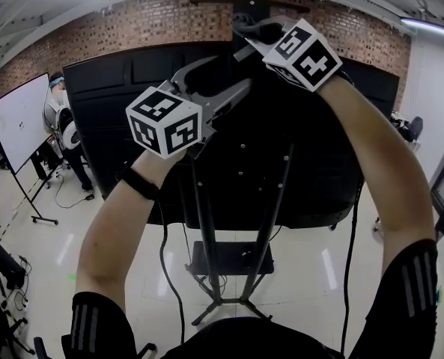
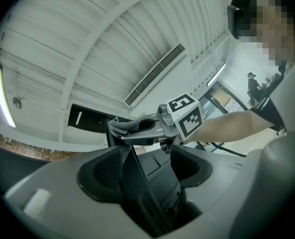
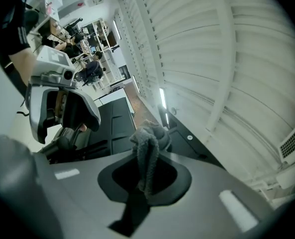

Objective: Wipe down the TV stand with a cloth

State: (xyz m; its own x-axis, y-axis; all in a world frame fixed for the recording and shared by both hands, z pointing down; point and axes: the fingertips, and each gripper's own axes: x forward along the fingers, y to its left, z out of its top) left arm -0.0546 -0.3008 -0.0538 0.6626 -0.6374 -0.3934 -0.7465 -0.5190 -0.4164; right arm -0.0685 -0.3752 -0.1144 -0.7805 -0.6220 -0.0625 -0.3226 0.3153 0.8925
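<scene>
The right gripper [image 1: 245, 30], at twelve o'clock in the head view, clamps a bunched grey cloth [image 3: 147, 148] at the top edge of the large black screen [image 1: 311, 148] on its black metal stand [image 1: 207, 238]. The left gripper [image 2: 147, 169], at ten o'clock, has its jaws parted astride a thin black panel edge. Pale floor [image 1: 311, 275] surrounds the stand; only the gripper views show the white ceiling [image 2: 87, 44].

Most of the grey fluffy cloth [image 1: 270, 27] hides behind the right gripper [image 1: 251, 34]; the black television [image 1: 319, 148] faces away, its screen unseen.
</scene>
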